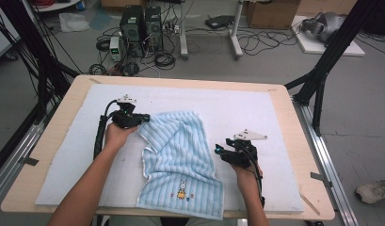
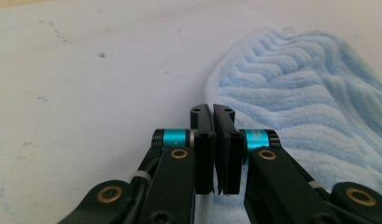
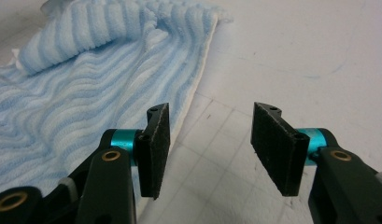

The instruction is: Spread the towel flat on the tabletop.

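Here no writing reads; a rabbit picture [image 1: 182, 189] marks the towel [image 1: 180, 155].

The towel [image 1: 180, 160] is soft ribbed terry cloth, the mat [image 1: 256, 113] matt white foam, the table [image 1: 293, 117] smooth pale wood.

A lab: computer towers [image 1: 142, 29], floor cables [image 1: 256, 43] (tangled), black rig frame [image 1: 327, 56].
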The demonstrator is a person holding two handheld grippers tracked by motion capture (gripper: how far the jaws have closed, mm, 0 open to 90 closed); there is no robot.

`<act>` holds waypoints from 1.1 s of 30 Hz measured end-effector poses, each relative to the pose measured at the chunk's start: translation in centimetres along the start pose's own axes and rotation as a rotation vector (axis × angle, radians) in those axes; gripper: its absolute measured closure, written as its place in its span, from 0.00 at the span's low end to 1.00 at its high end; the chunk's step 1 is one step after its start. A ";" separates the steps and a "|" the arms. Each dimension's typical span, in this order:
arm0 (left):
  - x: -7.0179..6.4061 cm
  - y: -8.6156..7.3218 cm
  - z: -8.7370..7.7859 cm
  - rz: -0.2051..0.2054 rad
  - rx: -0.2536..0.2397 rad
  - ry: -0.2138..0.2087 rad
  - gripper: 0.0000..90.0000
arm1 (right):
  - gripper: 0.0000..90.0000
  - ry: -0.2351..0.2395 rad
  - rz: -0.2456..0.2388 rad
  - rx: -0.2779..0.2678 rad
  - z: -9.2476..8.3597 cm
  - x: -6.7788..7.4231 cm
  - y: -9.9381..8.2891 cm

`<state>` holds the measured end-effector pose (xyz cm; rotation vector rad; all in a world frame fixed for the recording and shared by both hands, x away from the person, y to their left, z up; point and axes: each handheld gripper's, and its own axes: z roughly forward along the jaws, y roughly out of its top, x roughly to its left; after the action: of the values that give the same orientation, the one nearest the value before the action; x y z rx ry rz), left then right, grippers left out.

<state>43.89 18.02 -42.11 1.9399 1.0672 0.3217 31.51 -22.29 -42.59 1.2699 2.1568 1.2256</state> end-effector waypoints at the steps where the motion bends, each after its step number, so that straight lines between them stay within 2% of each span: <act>1: 0.2 0.2 0.3 0.008 0.014 0.005 0.96 | 0.52 0.000 -0.003 0.004 0.3 0.0 0.2; 3: 0.5 0.4 0.8 0.021 0.013 0.026 0.96 | 0.52 0.001 -0.007 0.006 0.7 0.1 0.5; 6: 1.2 0.3 1.3 -0.003 -0.011 0.033 0.96 | 0.52 0.005 -0.009 0.018 1.2 0.2 0.9; 7: 1.3 0.2 1.3 -0.018 -0.020 0.044 0.91 | 0.52 0.007 -0.014 0.020 1.3 0.2 1.1; 8: 1.4 0.1 1.4 -0.039 -0.024 0.065 0.80 | 0.52 0.006 -0.016 0.021 1.4 0.2 1.1; 9: 1.5 0.1 1.3 -0.070 -0.028 0.071 0.61 | 0.52 0.007 -0.025 0.023 1.5 0.2 1.2; 10: 1.6 0.1 1.1 -0.089 -0.033 0.058 0.52 | 0.52 0.006 -0.027 0.028 1.7 0.1 1.2; 15: 1.3 0.1 -0.2 -0.091 -0.074 0.037 0.45 | 0.53 0.000 -0.039 0.032 2.6 -0.5 2.2; 18: 1.1 -0.2 -0.9 -0.081 -0.072 0.022 0.43 | 0.54 0.004 -0.061 0.019 3.5 -0.8 3.7; 23: 0.9 -1.3 -1.6 -0.073 -0.083 0.023 0.43 | 0.53 0.028 -0.085 0.029 6.3 -1.6 6.1; 26: 1.0 -1.9 -1.7 -0.091 -0.076 0.022 0.43 | 0.51 0.074 -0.005 0.020 8.1 -2.2 7.0; 28: 1.0 -1.8 -1.8 -0.087 -0.077 0.017 0.42 | 0.51 0.075 0.000 0.032 9.1 -2.3 7.4; 33: 0.7 -1.6 -2.0 -0.072 -0.108 0.012 0.42 | 0.51 0.051 -0.051 0.092 11.7 -1.9 8.5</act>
<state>42.25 20.09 -42.29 1.8010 1.1023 0.3441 44.75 -16.15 -42.47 1.2247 2.2915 1.1626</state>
